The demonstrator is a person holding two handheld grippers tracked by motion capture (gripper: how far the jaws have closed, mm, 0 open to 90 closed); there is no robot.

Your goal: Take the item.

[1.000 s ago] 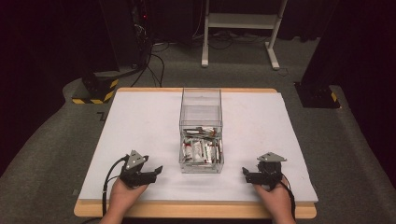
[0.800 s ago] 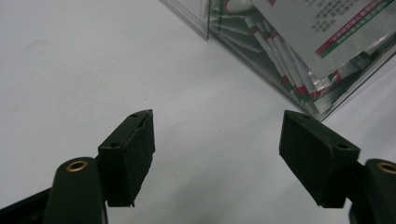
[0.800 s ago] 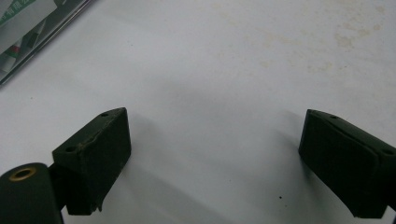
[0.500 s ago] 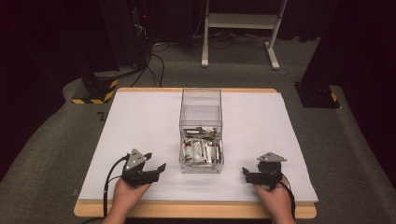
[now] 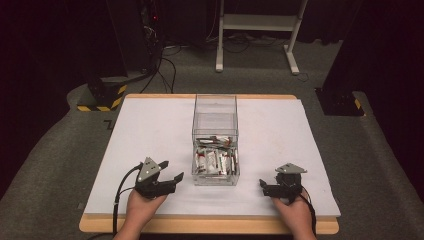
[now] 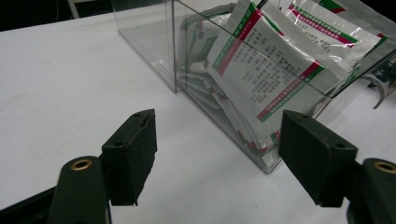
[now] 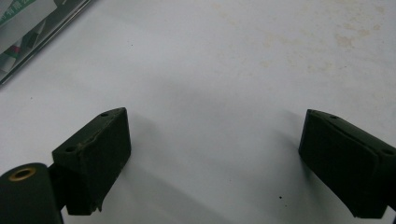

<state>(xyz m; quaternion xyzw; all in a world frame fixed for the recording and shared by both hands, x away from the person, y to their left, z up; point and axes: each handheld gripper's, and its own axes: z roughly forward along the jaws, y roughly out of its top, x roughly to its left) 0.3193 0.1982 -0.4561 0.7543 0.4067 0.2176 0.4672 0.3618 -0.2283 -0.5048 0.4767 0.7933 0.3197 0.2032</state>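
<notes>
Left gripper view: printed packets (image 6: 275, 70) legible in clear box (image 6: 154, 51); both tongs spread, empty.

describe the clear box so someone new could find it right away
Start at the white table. The clear box stands in its middle, long and narrow, open on top, running away from the person. The left claw and right claw, both open, flank its near end, which is stuffed with white sachets striped red and green.

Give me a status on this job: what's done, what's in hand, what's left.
Done: nothing visibly; every packet lies in the clear box. In hand: nothing; the left hand-held gripper is open, aimed at the box, and the right hand-held gripper is open above the white table. Left: likely everything.
</notes>
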